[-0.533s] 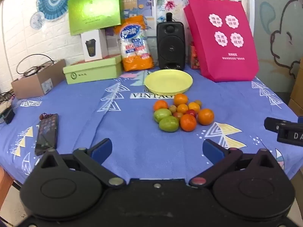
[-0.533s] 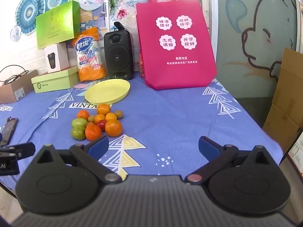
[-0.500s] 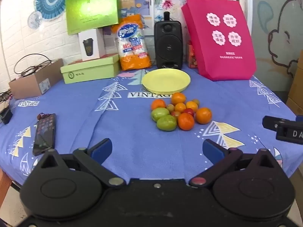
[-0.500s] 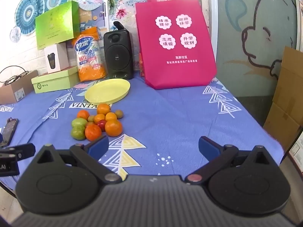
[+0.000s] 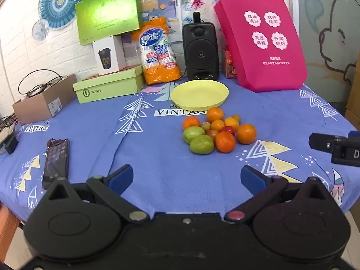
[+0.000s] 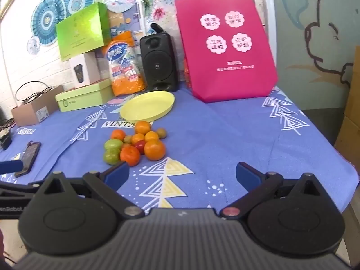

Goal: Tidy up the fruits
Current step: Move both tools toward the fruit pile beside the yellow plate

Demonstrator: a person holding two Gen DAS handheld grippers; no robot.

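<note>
We count six oranges point(image 5: 246, 133) and two green fruits point(image 5: 201, 144) in one pile, with one red fruit point(image 5: 229, 129) and about three small dull ones point(image 5: 205, 126), hard to tell apart. We see one yellow plate point(image 5: 199, 94), one pink bag point(image 5: 261, 38), one speaker point(image 5: 200, 51), one phone point(image 5: 56, 162) and two flat green boxes point(image 5: 108, 86).

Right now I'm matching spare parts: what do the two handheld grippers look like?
The left gripper and the right gripper look alike: black bodies, two round discs each, angled black link arms ending in blue fingers, one silver and one red pivot cap. White lettering marks their sides. No hands or sleeves show clearly.
</note>
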